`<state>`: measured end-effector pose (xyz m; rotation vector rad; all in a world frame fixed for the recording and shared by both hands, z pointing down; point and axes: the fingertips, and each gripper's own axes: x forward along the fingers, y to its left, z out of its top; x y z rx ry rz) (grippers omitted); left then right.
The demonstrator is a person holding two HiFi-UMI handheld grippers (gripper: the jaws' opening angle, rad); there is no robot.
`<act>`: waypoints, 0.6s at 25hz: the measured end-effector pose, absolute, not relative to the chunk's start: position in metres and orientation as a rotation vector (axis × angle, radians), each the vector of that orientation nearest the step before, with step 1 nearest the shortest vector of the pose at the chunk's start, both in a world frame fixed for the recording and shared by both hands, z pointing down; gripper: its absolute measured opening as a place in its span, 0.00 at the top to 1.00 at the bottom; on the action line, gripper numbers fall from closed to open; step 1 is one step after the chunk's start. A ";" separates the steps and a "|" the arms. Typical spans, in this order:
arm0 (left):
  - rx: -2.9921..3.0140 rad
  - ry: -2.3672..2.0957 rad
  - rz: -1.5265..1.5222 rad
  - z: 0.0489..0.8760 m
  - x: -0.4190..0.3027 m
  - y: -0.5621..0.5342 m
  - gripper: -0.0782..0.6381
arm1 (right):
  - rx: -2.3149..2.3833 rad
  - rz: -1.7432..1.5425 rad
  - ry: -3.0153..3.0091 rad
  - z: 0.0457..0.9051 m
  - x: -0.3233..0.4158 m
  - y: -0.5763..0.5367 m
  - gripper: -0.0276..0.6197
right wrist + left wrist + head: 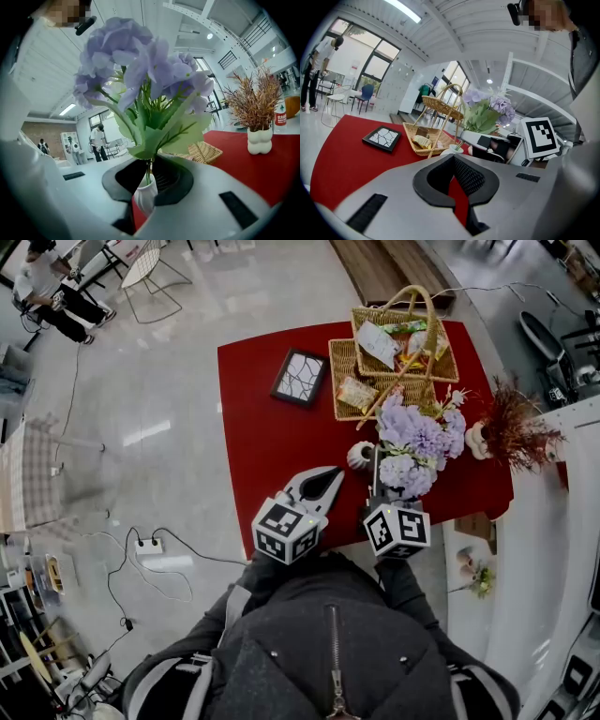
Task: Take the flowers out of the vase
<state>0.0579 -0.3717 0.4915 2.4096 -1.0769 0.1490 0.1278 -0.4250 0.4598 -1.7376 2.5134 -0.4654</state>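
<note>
Right fingers (177, 180): drawn in close around the stems (149, 169), with the pads looking to be on them. I take the stems low so the bunch comes away as one.
Flowers (140, 65): purple heads and green leaves fan out above and beyond these fingers. The stem ends are down in the vase, not yet lifted.
Vase (144, 197): small and white, directly beneath the right fingers, standing on the red bench (262, 427). Nothing steadies it, so I judge it could ride up with the stems.
Left fingers (476, 180): closed together on nothing, beside the right ones and just short of the vase, handy to pin it down.
Further out: wicker baskets (398, 352) and a framed picture (299, 377) lie beyond both pairs. A second vase (259, 140) of russet sprigs stands well off to the right.
</note>
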 end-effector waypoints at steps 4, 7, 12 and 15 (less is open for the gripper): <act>2.409 -1.081 0.138 0.490 0.057 -0.372 0.88 | -1.707 -0.442 2.534 0.451 0.125 -0.426 0.90; 2.408 -1.088 0.129 0.488 0.055 -0.372 0.88 | -1.686 -0.453 2.551 0.446 0.123 -0.425 0.90; 2.407 -1.100 0.118 0.487 0.052 -0.372 0.88 | -1.651 -0.430 2.600 0.433 0.119 -0.424 0.90; 2.406 -1.103 0.113 0.486 0.051 -0.371 0.88 | -1.635 -0.409 2.620 0.424 0.117 -0.423 0.90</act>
